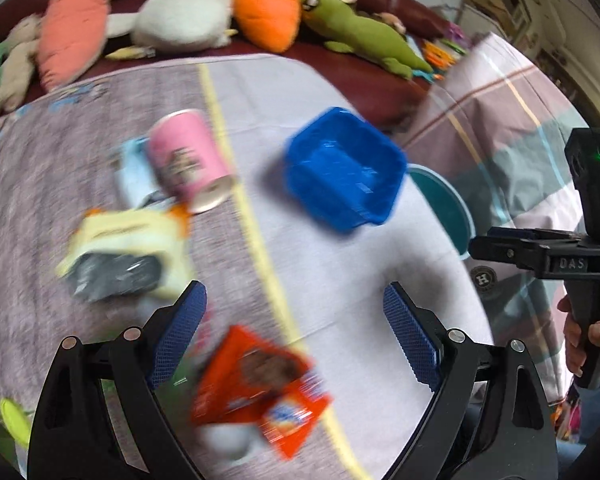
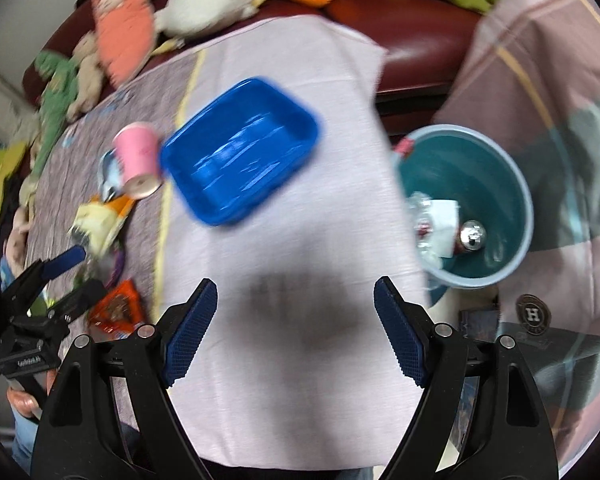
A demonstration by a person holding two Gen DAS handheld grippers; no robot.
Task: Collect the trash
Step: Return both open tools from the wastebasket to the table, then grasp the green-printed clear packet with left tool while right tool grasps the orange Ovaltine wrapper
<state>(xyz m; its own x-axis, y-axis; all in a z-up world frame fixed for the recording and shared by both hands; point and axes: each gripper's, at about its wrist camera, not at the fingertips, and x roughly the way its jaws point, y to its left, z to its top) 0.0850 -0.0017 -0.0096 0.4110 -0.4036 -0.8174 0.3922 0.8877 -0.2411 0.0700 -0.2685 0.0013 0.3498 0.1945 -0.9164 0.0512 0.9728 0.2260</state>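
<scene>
Both views are motion-blurred. My left gripper [image 1: 294,328] is open and empty above an orange snack wrapper [image 1: 260,388] on the cloth-covered table. Beyond it lie a yellow-and-silver wrapper [image 1: 124,252], a pink cup [image 1: 188,160] on its side and a light blue packet [image 1: 134,172]. An empty blue tray [image 1: 344,168] stands to the right. My right gripper [image 2: 294,322] is open and empty over bare cloth. A teal bin [image 2: 496,184] to its right holds a can [image 2: 473,236], paper and clear plastic. The blue tray [image 2: 240,152] and pink cup [image 2: 138,158] show ahead.
Plush toys line a dark red sofa behind the table: an orange carrot [image 1: 268,12], a white rabbit [image 1: 180,16], a green lizard [image 1: 364,36]. A plaid blanket [image 1: 512,120] lies at the right. A yellow stripe [image 1: 256,224] runs across the cloth. The right gripper's body [image 1: 588,248] shows at right.
</scene>
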